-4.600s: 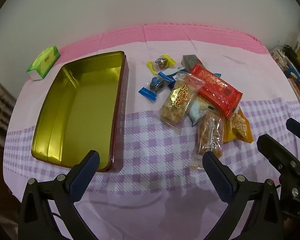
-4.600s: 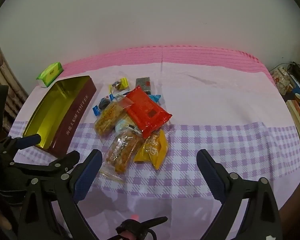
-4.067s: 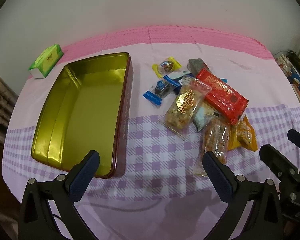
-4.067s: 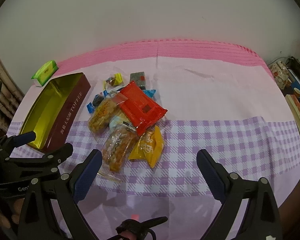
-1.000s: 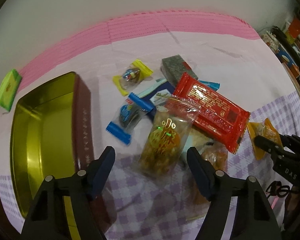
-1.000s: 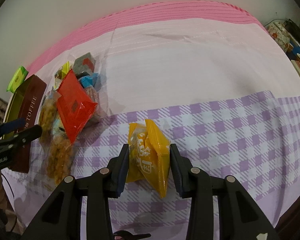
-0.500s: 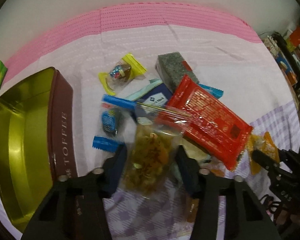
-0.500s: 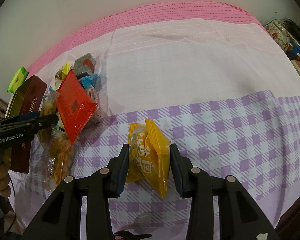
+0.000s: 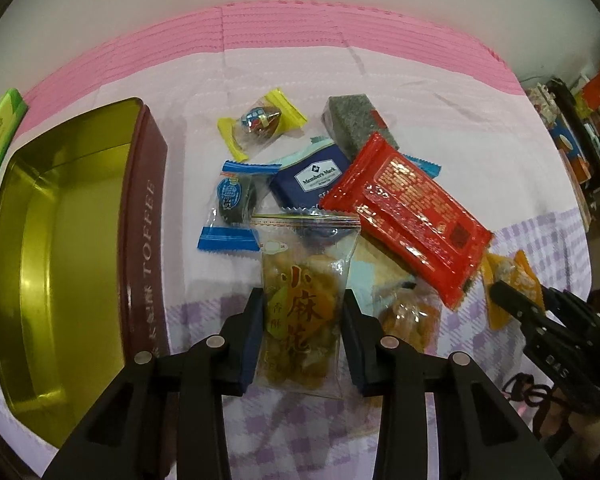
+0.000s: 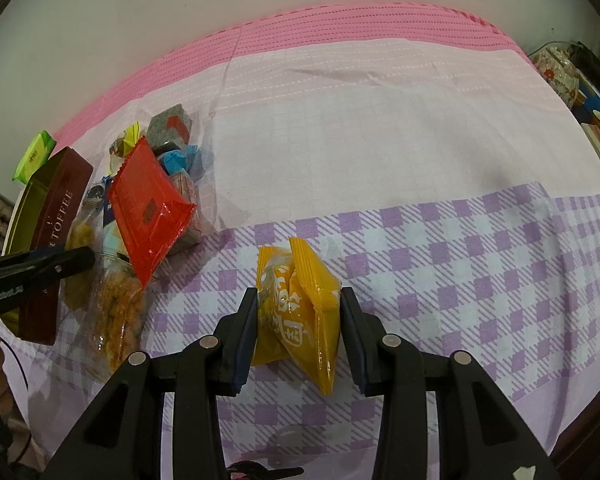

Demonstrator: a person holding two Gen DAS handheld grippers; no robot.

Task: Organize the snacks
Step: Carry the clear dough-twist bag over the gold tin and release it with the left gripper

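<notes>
Snacks lie heaped beside the tin [image 9: 52, 248]; left gripper [image 9: 302, 344] jaws closing on the clear pack [image 9: 304, 304], right gripper [image 10: 298, 332] clenched on yellow packs [image 10: 300, 308]: lift straight, avoid dragging the red pack [image 9: 408, 216].

Toffee tin [image 9: 60, 240] at the counter's [image 9: 300, 80] left edge; snack pile [image 9: 340, 200] just right of it, mid-counter.

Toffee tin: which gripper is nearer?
Left. The left gripper, closing on the clear fried-twist pack, sits just beside the toffee tin; the right gripper holds yellow packets beyond the snack pile.
</notes>
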